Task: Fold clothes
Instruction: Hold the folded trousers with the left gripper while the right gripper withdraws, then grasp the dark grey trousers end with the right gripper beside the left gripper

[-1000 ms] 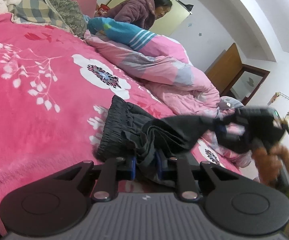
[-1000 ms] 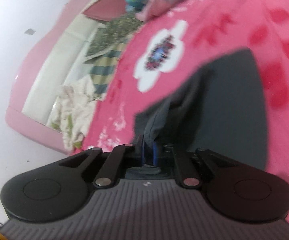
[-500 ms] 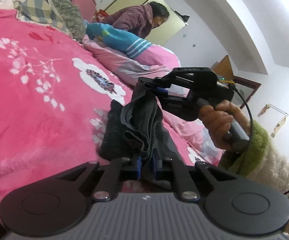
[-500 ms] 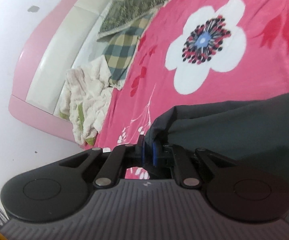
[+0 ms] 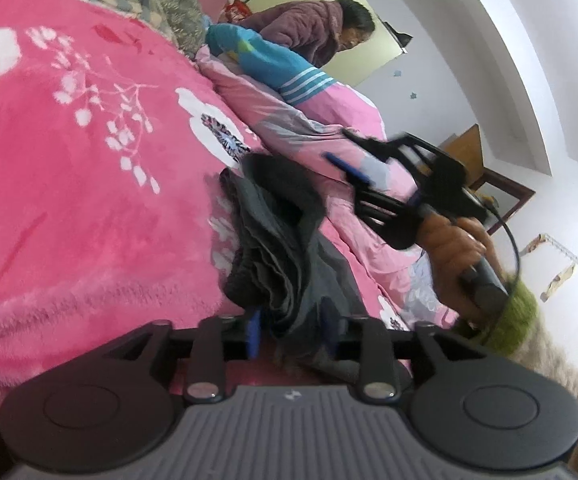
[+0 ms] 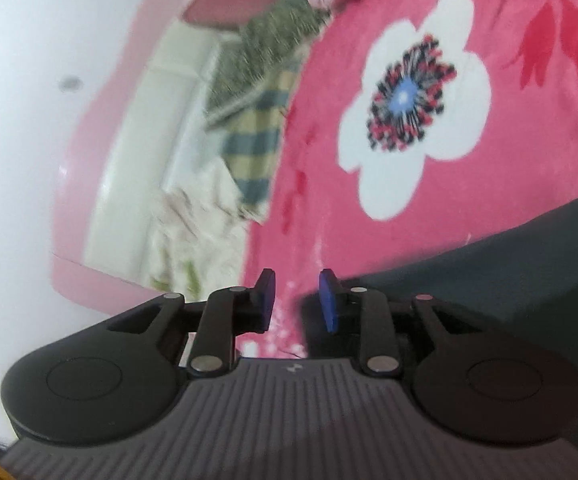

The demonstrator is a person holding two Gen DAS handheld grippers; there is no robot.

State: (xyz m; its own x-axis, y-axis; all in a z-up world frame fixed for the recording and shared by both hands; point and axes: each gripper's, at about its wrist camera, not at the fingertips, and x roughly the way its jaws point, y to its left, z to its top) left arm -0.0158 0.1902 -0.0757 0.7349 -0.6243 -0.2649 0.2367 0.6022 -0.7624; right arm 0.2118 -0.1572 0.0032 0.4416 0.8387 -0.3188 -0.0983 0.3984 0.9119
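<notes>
A dark grey garment [image 5: 285, 240] lies folded in a bunched pile on the pink floral blanket [image 5: 89, 200]. My left gripper [image 5: 291, 334] sits at the pile's near edge. Its jaws are opening, and a fold of the cloth lies loose between the blue pads [image 5: 253, 332] without being pinched. In the left wrist view my right gripper [image 5: 353, 168] hovers above and to the right of the pile, held by a hand [image 5: 457, 248]. In its own view the right gripper [image 6: 297, 304] is opening with nothing between its fingers. The garment [image 6: 489, 280] lies flat just right of it.
A crumpled pink quilt [image 5: 309, 128] with a blue striped item [image 5: 281, 68] runs along the blanket's far side. A person in a purple jacket [image 5: 309, 28] bends behind it. Pillows [image 6: 257, 120] and a white towel heap [image 6: 193, 236] lie by the pink headboard [image 6: 101, 160].
Both grippers were shut on the dark garment and have let go. The carried end now lies on the pile. The right gripper has drawn back from it to the right.
</notes>
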